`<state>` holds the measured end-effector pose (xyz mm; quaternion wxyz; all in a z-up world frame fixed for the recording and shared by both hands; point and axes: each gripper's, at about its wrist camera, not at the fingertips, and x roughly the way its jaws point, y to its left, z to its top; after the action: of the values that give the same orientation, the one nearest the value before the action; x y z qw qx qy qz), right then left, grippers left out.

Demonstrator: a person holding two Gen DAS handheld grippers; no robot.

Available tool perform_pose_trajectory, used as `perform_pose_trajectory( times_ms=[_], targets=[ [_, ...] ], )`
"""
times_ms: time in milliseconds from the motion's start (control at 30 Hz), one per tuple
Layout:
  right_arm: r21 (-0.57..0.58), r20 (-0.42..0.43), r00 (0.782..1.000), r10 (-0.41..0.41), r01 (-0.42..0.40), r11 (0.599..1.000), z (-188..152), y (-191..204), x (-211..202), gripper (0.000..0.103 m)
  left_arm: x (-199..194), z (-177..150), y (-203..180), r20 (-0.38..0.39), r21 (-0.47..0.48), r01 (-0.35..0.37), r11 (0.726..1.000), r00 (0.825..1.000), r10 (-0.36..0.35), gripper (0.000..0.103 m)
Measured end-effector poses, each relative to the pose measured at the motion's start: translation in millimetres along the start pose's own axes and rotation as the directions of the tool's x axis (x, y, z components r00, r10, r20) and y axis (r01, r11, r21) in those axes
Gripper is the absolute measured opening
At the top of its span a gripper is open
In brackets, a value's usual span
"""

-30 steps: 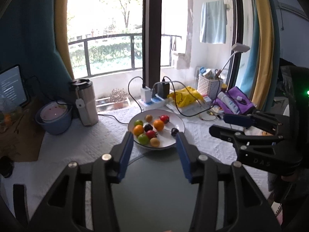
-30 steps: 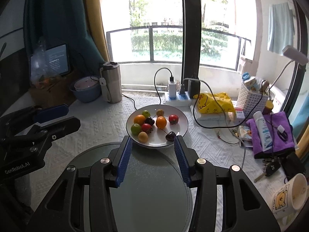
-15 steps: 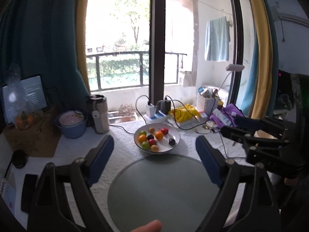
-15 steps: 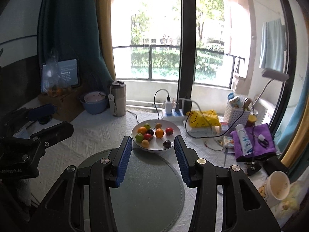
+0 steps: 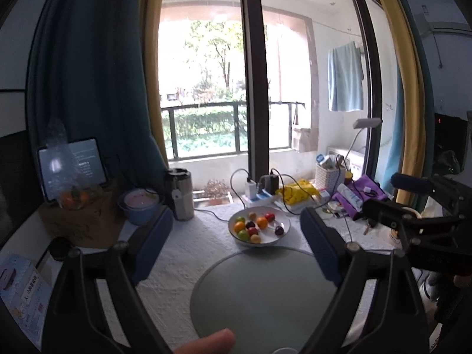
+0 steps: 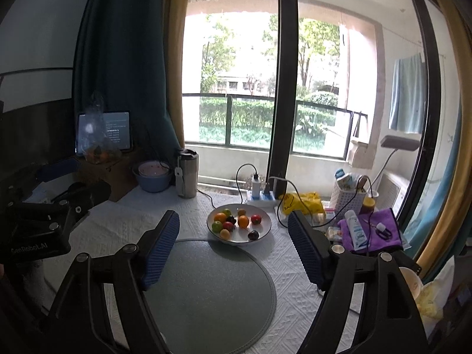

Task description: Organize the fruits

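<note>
- Table (image 6: 124, 230): covered with a white textured cloth; it carries every item listed below.
- Round grey mat (image 6: 212, 292): lies flat on the cloth; the rim of the white plate touches its far edge.
- Left gripper (image 5: 236, 236): jaws spread wide, nothing between them; it hangs above the mat, short of the plate. Its blue pads (image 5: 152, 243) frame the plate in the left wrist view.
- Right gripper (image 6: 233, 242): jaws spread wide and empty — held above the mat on the near side of the plate.
- White plate (image 6: 264, 230): the reference item, standing mid-table. Contents — small round fruits (image 6: 233, 224): two orange, two green, two red, two dark and two yellowish. One dark fruit (image 6: 253, 235) sits apart from the cluster, toward the plate's near right rim.
- Blue bowl (image 6: 153, 181): well left of the plate, at the far side of the table; a pink-and-white item rests inside it, not identifiable.
- Metal flask (image 6: 187, 174): upright, just right of the bowl, between bowl and plate.
- White basket (image 6: 346, 197): right of and beyond the plate; holds upright packets and tubes.
- Clear bag (image 5: 72, 197): far left of the plate, on a brown box; holds orange fruit.
- Power strip (image 6: 262, 199): just behind the plate, with chargers plugged in.
</note>
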<state>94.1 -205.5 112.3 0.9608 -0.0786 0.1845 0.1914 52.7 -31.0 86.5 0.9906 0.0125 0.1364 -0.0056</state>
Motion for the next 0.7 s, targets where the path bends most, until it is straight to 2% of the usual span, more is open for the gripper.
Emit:
perform_pose_trajectory(
  times_ms=[400, 700],
  targets=[
    [-0.013, 0.049, 0.998, -0.026, 0.027, 1.0, 12.7, 8.7, -21.3, 0.079, -27.4, 3.3, 19.3, 0.082, -0.041, -0.075, 0.996, 0.994, 0.078, 0.089],
    [0.003, 0.06, 0.998, -0.036, 0.036, 0.999, 14.1, 6.0, -25.4, 0.079, -25.6, 0.8, 23.1, 0.068, -0.062, -0.093, 0.994, 0.993, 0.097, 0.089]
  ],
)
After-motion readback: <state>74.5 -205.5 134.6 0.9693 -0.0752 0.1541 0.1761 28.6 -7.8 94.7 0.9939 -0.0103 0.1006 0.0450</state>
